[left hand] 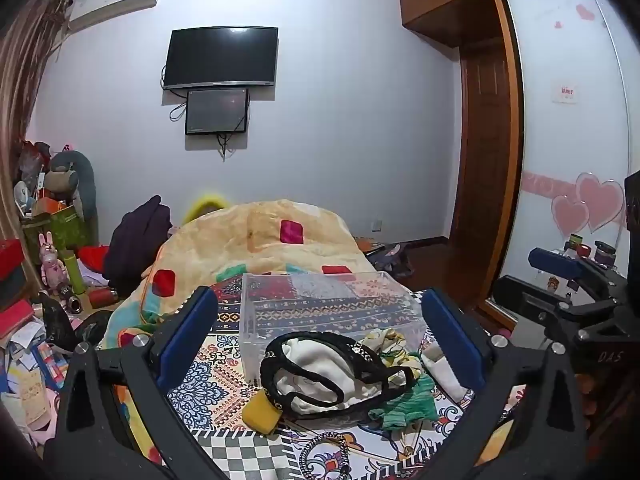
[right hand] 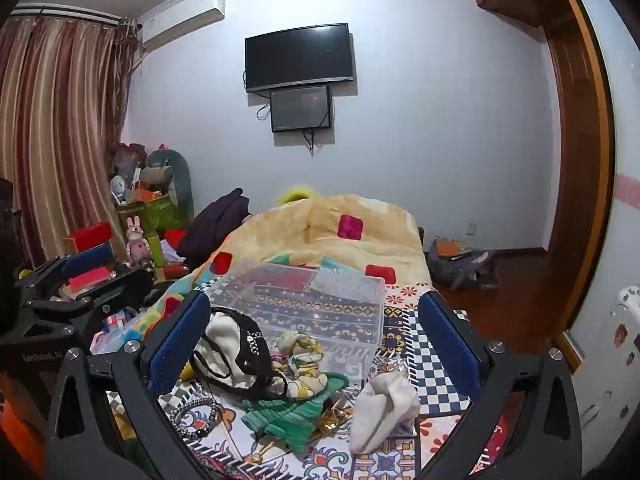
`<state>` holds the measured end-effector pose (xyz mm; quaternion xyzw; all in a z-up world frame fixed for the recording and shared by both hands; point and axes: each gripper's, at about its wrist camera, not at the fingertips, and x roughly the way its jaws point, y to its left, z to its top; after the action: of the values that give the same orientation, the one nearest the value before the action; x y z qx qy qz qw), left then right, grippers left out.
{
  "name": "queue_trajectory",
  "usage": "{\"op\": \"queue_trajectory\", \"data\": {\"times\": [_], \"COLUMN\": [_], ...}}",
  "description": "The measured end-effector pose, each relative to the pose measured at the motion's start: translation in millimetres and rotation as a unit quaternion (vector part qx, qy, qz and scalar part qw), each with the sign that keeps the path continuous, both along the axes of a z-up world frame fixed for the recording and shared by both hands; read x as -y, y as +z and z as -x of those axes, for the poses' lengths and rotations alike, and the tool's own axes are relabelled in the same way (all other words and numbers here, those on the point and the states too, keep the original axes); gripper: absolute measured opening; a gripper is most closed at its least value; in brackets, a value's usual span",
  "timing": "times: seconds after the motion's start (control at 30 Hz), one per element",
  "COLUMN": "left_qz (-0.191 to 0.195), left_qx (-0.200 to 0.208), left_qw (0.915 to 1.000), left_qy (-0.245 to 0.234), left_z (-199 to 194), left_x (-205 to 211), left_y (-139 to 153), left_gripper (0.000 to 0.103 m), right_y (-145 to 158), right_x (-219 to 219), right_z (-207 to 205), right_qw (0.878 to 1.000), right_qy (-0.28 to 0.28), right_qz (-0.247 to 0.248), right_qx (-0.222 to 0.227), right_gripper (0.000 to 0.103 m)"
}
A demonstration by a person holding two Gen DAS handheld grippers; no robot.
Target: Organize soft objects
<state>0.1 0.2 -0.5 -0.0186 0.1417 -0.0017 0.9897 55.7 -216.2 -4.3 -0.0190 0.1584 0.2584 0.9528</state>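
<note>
A heap of soft items lies on the patterned bedsheet in front of a clear plastic box (left hand: 320, 308) (right hand: 304, 304). It holds a white cloth with black straps (left hand: 316, 372) (right hand: 232, 348), a green knit piece (left hand: 404, 404) (right hand: 292, 412), a floral cloth (right hand: 300, 356), a yellow sponge (left hand: 260, 412) and a white sock (right hand: 380, 408). My left gripper (left hand: 316, 344) is open above the white cloth, holding nothing. My right gripper (right hand: 316, 344) is open above the heap, holding nothing.
A folded beige blanket (left hand: 260, 240) (right hand: 344, 232) lies behind the box. A beaded bracelet (right hand: 196, 416) rests near the sheet's front. Cluttered boxes and toys (left hand: 52, 240) stand left of the bed. A bag (right hand: 460, 264) sits on the wooden floor at right.
</note>
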Motion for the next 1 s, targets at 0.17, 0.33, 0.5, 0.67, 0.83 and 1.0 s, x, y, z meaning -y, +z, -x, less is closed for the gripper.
{"op": "queue_trajectory", "data": {"times": [0.17,0.33,0.5,0.67,0.83,1.0], "left_qz": [-0.003,0.002,0.001,0.003,0.004,0.004], "left_qx": [-0.003,0.000,0.000,0.004,0.005,0.006], "left_qw": [1.0000,0.9999,0.9999,0.9999,0.9999,0.9999], "left_qy": [-0.005,-0.013,-0.015,-0.014,-0.014,-0.013], "left_z": [-0.2,1.3,0.6,3.5,4.5,4.7], "left_x": [2.2,4.0,7.7,5.3,3.9,4.3], "left_y": [4.7,5.0,6.1,5.5,5.9,5.7], "left_gripper": [0.103,0.103,0.103,0.103,0.103,0.103], "right_y": [0.3,-1.8,-0.2,-1.1,-1.7,-0.6], "right_x": [-1.5,-1.6,-1.1,0.2,1.4,1.2], "right_z": [0.8,-0.2,4.4,5.1,5.0,5.9], "right_qw": [1.000,1.000,1.000,1.000,1.000,1.000], "right_qy": [-0.001,0.003,0.006,0.007,0.008,0.009], "right_qz": [-0.002,-0.002,-0.001,-0.006,-0.010,-0.011], "right_qx": [0.000,0.001,0.007,0.006,0.005,0.004], "right_gripper": [0.103,0.103,0.103,0.103,0.103,0.103]}}
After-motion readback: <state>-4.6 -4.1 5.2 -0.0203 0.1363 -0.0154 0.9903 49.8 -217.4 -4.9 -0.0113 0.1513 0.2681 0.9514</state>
